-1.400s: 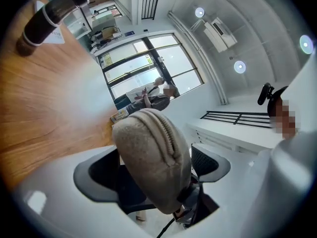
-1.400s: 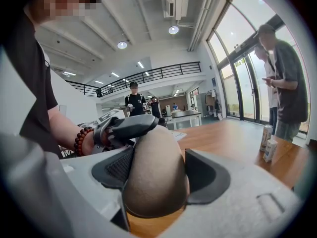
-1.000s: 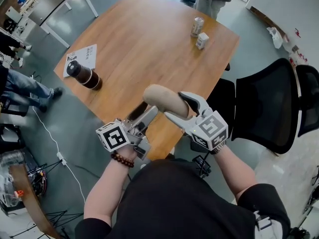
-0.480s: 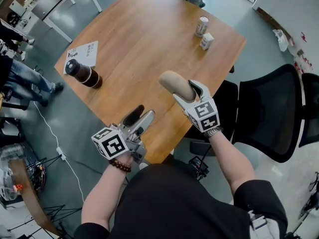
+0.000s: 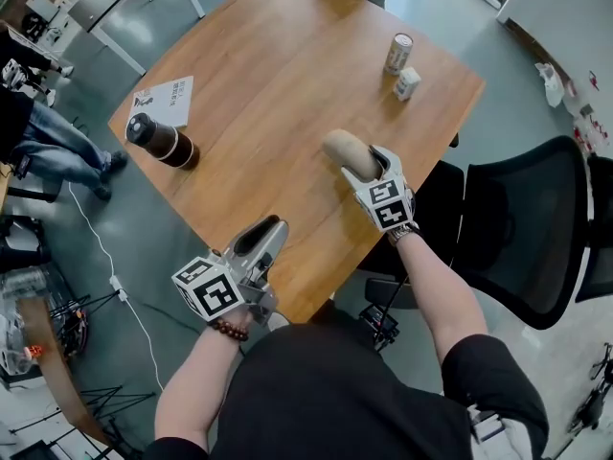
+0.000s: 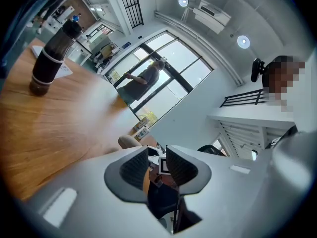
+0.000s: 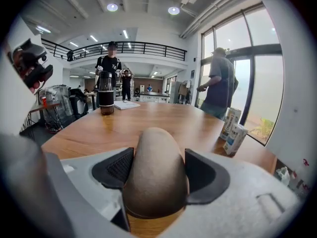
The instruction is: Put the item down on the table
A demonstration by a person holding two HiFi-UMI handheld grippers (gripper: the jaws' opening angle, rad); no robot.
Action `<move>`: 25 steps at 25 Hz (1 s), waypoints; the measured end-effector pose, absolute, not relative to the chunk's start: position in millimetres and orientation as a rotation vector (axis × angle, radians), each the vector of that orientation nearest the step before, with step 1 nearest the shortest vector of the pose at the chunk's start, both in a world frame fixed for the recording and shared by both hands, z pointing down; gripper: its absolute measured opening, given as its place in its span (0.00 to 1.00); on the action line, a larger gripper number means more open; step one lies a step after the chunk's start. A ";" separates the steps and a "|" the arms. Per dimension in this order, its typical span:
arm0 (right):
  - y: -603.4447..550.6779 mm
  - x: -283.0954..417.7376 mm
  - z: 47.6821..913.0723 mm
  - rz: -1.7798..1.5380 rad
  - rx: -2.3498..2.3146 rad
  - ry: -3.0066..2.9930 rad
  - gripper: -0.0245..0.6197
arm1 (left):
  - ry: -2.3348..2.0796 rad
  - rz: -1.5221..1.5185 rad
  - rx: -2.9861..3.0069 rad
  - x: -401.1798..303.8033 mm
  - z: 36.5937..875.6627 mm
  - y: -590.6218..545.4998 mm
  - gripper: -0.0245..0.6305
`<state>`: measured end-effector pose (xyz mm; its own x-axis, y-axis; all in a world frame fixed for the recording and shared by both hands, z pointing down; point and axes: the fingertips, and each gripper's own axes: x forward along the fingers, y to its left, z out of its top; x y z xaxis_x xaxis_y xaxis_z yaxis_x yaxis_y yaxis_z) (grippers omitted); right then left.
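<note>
Head view: wooden table (image 5: 278,75) seen from steeply above. The right gripper (image 5: 359,161) reaches over the table's near right part with the tan oblong item (image 5: 341,148) clamped between its jaws, rounded end pointing away from the person. Item low over the wood; contact with the surface cannot be told. The left gripper (image 5: 265,232) sits at the near table edge, well apart from the item. A dark bottle (image 5: 161,142) stands at the left side just beside a booklet (image 5: 168,99); a can (image 5: 398,54) and a small carton (image 5: 407,83) stand together near the far right corner. A black chair (image 5: 517,218) stands off to the right.

Left gripper view: left gripper (image 6: 157,163) jaws have just been closing and stand a narrow gap apart, nothing between them. Beyond them, the item (image 6: 129,141) over the table (image 6: 49,128); bottle (image 6: 52,58) upright at far left.

Right gripper view: both pads (image 7: 121,168) of the right gripper (image 7: 154,171) press the flanks of the item (image 7: 156,152), which fills the gap and juts forward past the jaw tips. Wood shows just under it. Small carton (image 7: 237,137) to the right, bottle (image 7: 105,95) and booklet (image 7: 126,104) across the table.
</note>
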<state>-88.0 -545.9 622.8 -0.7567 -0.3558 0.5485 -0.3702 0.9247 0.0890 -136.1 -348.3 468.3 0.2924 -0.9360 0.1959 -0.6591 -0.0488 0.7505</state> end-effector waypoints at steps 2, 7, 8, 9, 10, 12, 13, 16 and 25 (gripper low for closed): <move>-550.3 -90.0 631.0 0.031 0.513 -2.492 0.52 | -1.454 -0.440 1.784 -137.5 469.9 -347.6 0.19; -556.6 -93.9 647.5 0.029 0.501 -2.466 0.52 | -1.483 -0.413 1.781 -139.6 469.2 -349.3 0.07; -557.7 -94.2 650.3 0.031 0.501 -2.463 0.52 | -1.485 -0.410 1.785 -139.5 469.7 -349.6 0.05; -558.2 -94.6 652.5 0.033 0.501 -2.460 0.52 | -1.486 -0.408 1.791 -139.6 470.3 -349.6 0.05; -558.1 -95.3 654.2 0.035 0.500 -2.457 0.52 | -1.488 -0.406 1.794 -139.9 470.5 -349.4 0.05; -557.0 -96.4 657.5 0.042 0.495 -2.447 0.52 | -1.489 -0.403 1.791 -140.8 469.5 -349.1 0.05; -556.5 -96.6 659.5 0.045 0.492 -2.441 0.52 | -1.488 -0.403 1.790 -141.1 469.6 -348.9 0.05; -556.8 -95.9 664.4 0.048 0.487 -2.423 0.53 | -1.483 -0.410 1.793 -141.7 470.3 -348.9 0.05; -554.9 -94.5 654.4 0.030 0.529 -2.420 0.58 | -1.458 -0.438 1.823 -147.4 470.0 -348.5 0.05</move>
